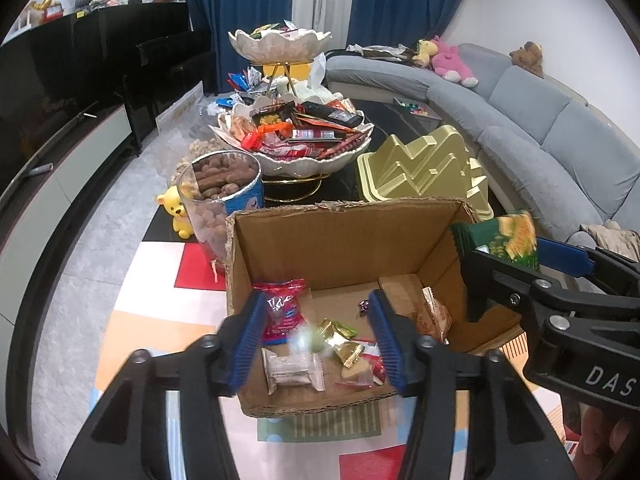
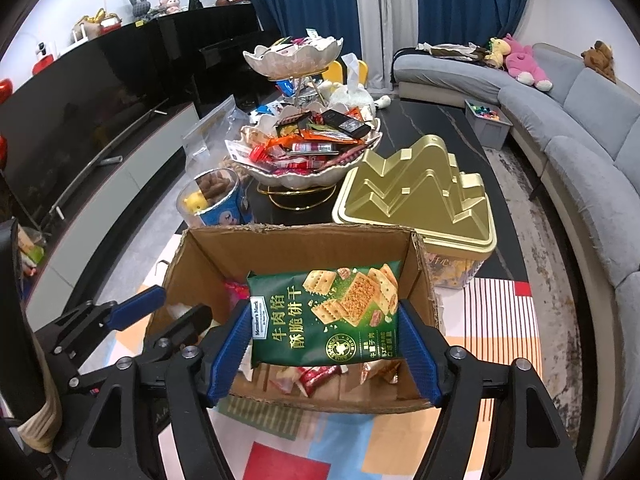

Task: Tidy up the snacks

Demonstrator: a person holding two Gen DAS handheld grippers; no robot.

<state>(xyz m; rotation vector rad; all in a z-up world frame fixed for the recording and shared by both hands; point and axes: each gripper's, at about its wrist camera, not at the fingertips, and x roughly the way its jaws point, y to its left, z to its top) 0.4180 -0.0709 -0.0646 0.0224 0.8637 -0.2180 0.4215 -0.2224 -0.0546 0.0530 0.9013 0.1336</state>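
Note:
A cardboard box stands open on the patterned mat. Several small wrapped snacks lie on its floor, among them a red packet and a white one. My left gripper hangs open over the box's near left part. A small blurred greenish snack is in the air between its jaws, touching neither pad. My right gripper is shut on a green cracker packet, held upright over the right side of the box.
Behind the box stand a clear tub of brown snacks, a two-tier shell bowl stand heaped with snacks and a gold mountain-shaped tin. A yellow bear toy sits at the left. A grey sofa curves along the right.

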